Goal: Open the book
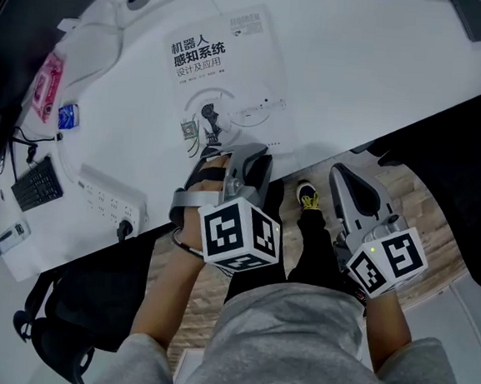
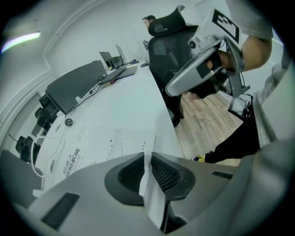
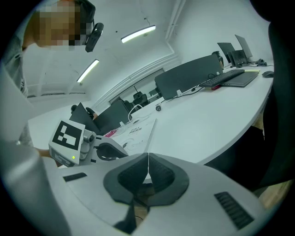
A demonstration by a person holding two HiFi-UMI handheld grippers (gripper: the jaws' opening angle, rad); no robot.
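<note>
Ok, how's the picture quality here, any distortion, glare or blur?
Head view: even light, sharp, white paperback book title legible. Left gripper view: fisheye bend, dark corners, ceiling light strip flares, near grey tongs soft. Right gripper view: same bend, ceiling lamps blown out.

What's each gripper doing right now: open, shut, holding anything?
Left gripper: closed, fingers pinching the cover edge of the white paperback book.
Right gripper: closed, nothing between its fingers.
</note>
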